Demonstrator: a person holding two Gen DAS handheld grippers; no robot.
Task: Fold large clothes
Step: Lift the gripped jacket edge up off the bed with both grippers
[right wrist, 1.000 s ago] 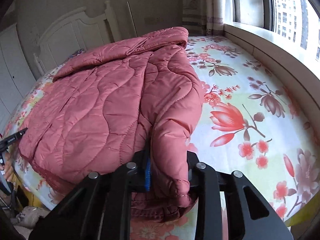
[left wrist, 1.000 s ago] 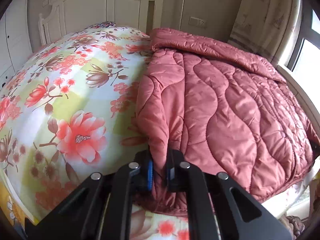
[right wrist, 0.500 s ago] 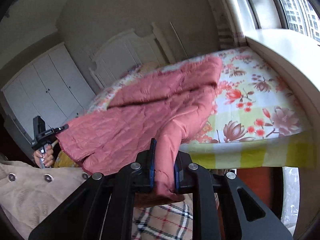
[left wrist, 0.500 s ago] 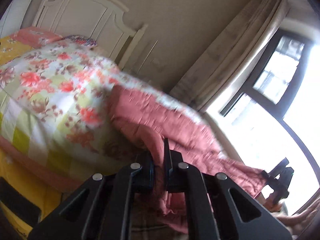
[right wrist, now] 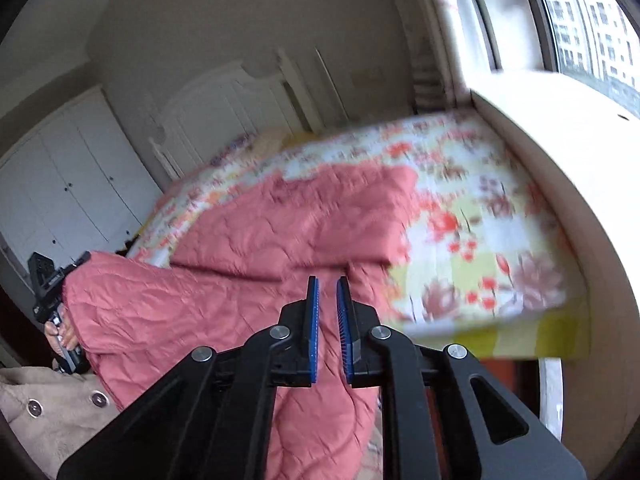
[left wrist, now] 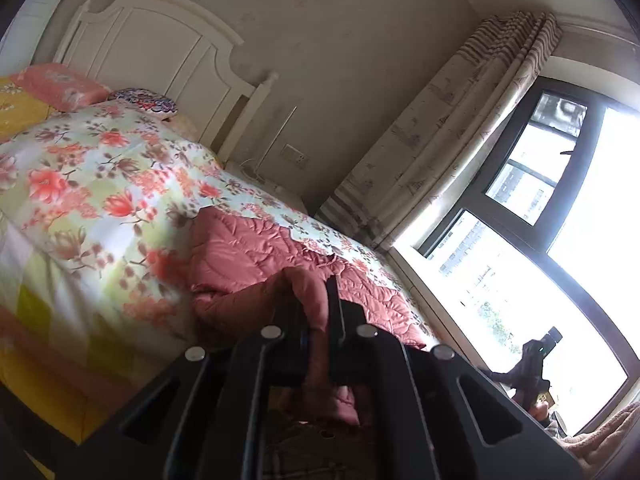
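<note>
A pink quilted coat (left wrist: 256, 256) lies partly on the floral bed and hangs off its near edge. My left gripper (left wrist: 318, 312) is shut on a fold of the coat, held up off the bed. In the right wrist view the coat (right wrist: 248, 280) drapes from the bed down toward me. My right gripper (right wrist: 326, 320) has its blue pads a small gap apart with nothing between them; the coat hangs behind and below. The left gripper (right wrist: 52, 292) shows at far left, holding the coat's edge.
The bed (left wrist: 80, 208) has a floral cover, a white headboard (left wrist: 152, 52) and pillows. A window and curtain (left wrist: 460, 128) are to the right. A wide sill (right wrist: 560, 140) runs along the bed. White wardrobe doors (right wrist: 68, 184) stand at the left.
Both grippers pulled the coat back off the bed's edge and lifted. The right gripper, shut on the sleeve before, has let go and its pads stand apart. The left still grips.
</note>
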